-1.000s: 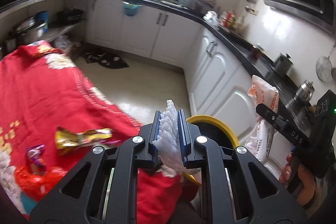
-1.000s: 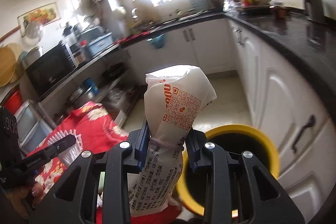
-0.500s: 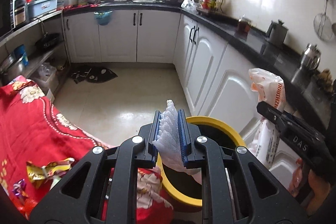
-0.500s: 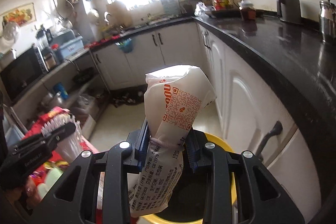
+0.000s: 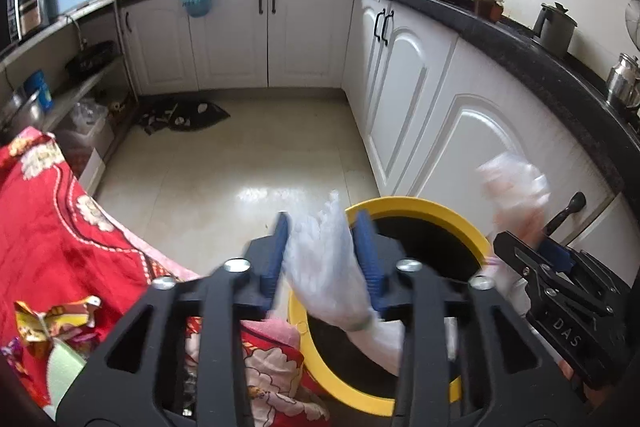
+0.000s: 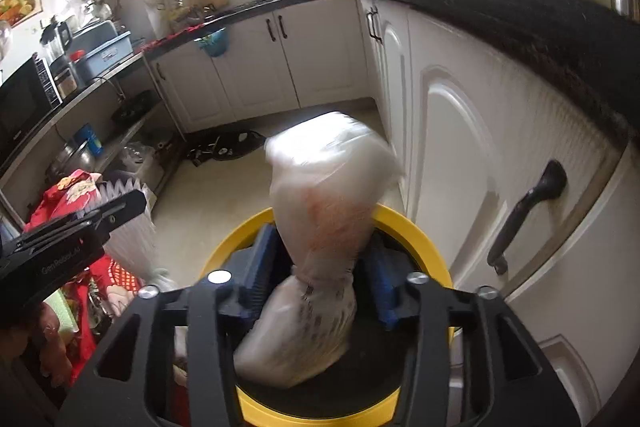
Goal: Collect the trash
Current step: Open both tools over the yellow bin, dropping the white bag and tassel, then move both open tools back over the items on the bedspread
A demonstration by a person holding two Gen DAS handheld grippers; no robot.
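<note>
Since earlier, both claws are opened over the yellow bin (image 5: 400, 211): left claw (image 5: 322, 257) releasing white paper (image 5: 324, 267), right claw (image 6: 320, 267) releasing plastic bag (image 6: 324, 195), both directly above the opening.

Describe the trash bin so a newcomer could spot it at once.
Find the run of white cabinets under the black countertop. On the floor at their foot, beside the red-clothed table, stands the bin. It is round and black inside, and its bright yellow rim is the only yellow ring down there.
</note>
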